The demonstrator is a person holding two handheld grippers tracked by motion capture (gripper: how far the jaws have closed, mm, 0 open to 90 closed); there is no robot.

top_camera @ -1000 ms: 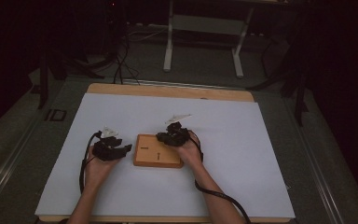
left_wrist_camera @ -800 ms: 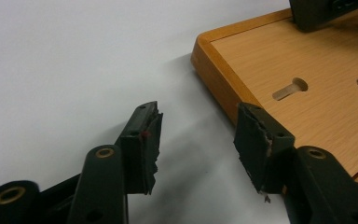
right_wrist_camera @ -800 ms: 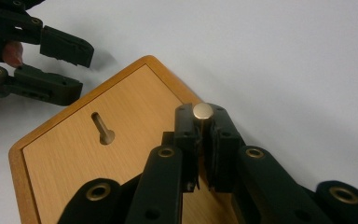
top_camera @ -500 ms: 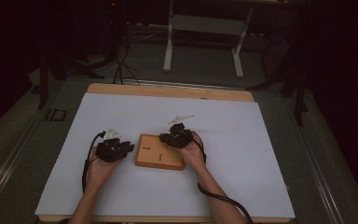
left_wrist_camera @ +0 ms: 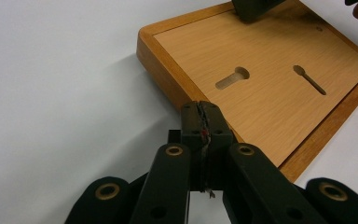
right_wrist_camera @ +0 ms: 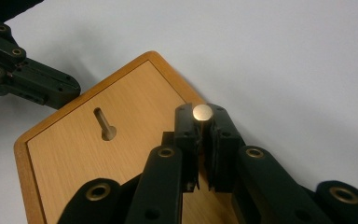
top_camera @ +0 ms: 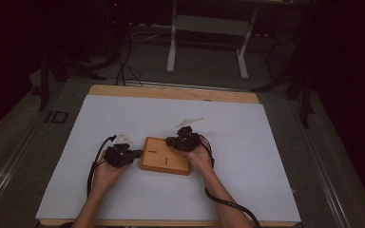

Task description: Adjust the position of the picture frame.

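A flat wooden board (top_camera: 165, 156) lies on the white table cover; it has two keyhole slots (left_wrist_camera: 233, 78) (left_wrist_camera: 310, 79) cut in its face. My left gripper (top_camera: 135, 153) is shut, and its tips (left_wrist_camera: 201, 116) sit against the board's near edge (left_wrist_camera: 168, 79) with nothing visible between them. My right gripper (top_camera: 176, 141) hovers over a corner of the board (right_wrist_camera: 121, 154), shut on a small brass round-headed pin (right_wrist_camera: 202, 112) that stands up between its jaws. One keyhole slot (right_wrist_camera: 103, 123) lies to the left of the pin.
The white cover (top_camera: 266, 156) spreads wide around the board on a wooden table (top_camera: 171, 92). The left gripper (right_wrist_camera: 32, 84) shows at the upper left of the right gripper view. Cables trail from both grippers toward the front edge.
My left gripper has slid right until it meets the board's left edge. The right gripper has shifted only slightly over the board's far right corner.
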